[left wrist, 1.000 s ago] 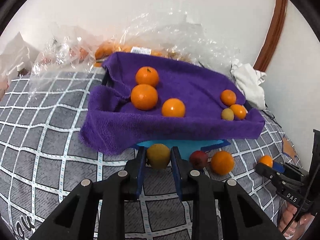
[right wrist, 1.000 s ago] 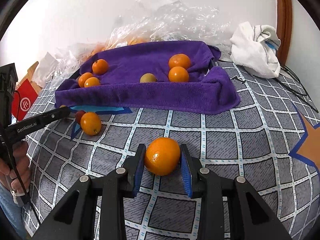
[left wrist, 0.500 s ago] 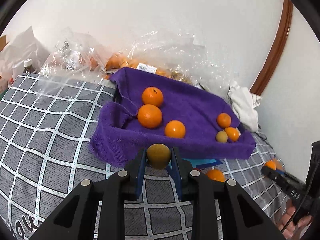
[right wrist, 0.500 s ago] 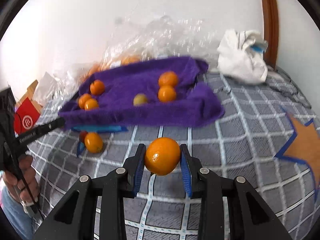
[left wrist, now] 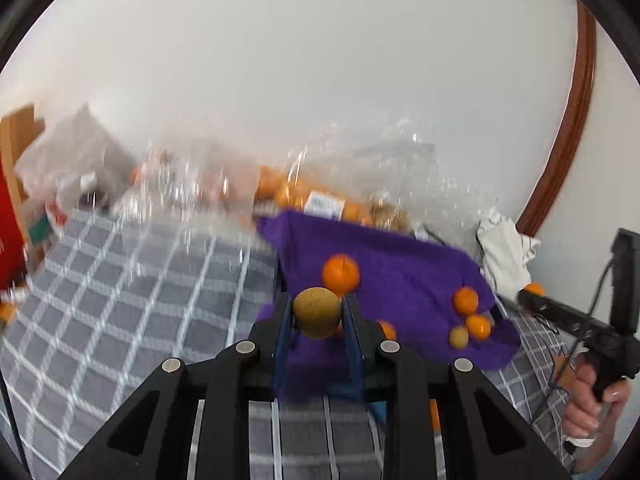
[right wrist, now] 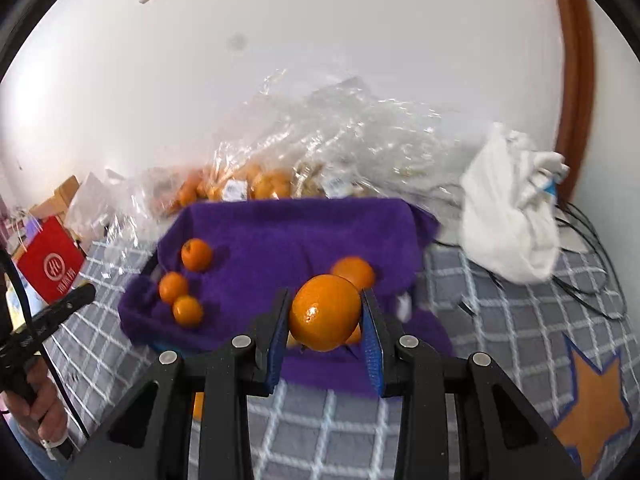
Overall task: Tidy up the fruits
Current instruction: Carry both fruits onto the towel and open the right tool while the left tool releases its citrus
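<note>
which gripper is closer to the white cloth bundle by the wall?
Right. The right gripper, shut on an orange, is nearer the white cloth bundle; the left gripper, holding a yellow-brown fruit, sits farther off at the purple towel's other side.

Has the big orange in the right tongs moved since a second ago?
Yes. The orange rose off the checked bedspread toward the purple towel.

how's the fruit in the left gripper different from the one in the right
The yellowish-brown fruit in the left gripper is dull and matte; the orange in the right gripper is bright and glossy. The orange spreads its jaws wider, so it looks larger. Both are round, clamped and held above the purple towel.
</note>
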The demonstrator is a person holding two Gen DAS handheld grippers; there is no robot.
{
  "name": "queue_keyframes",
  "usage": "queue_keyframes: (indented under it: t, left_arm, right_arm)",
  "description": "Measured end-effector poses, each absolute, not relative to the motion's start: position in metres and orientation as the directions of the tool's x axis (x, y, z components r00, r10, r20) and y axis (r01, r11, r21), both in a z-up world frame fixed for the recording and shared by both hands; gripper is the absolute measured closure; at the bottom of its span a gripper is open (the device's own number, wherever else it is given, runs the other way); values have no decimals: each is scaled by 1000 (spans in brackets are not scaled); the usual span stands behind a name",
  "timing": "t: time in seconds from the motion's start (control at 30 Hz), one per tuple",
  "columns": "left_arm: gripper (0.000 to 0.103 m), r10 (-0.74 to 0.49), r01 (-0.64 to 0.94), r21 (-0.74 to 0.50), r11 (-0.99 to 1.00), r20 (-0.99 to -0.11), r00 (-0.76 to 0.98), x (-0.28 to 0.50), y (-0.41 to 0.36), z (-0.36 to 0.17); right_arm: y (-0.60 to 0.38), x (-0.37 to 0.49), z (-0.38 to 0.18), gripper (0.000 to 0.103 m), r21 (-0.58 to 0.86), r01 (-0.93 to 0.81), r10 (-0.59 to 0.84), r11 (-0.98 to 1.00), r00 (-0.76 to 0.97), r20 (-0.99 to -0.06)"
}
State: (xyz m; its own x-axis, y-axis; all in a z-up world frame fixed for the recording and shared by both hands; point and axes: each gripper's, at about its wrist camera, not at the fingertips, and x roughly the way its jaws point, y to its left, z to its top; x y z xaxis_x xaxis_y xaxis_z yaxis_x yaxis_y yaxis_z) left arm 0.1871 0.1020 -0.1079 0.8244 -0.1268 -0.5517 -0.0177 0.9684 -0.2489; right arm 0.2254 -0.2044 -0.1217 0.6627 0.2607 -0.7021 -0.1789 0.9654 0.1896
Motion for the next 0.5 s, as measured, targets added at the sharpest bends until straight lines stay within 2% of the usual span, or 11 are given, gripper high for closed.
queue_keyframes:
  t: [0.23, 0.5]
  left_arm:
    - [79, -122, -15, -242, 970, -544, 830, 233, 98, -97]
    - [79, -133, -21, -254, 967, -574, 808, 256, 95, -129]
  right_arm:
    - [-175, 268, -150, 69, 228, -233, 323, 945, 588, -742]
    - [-170, 286, -188, 69, 226, -207, 303, 952, 525, -795]
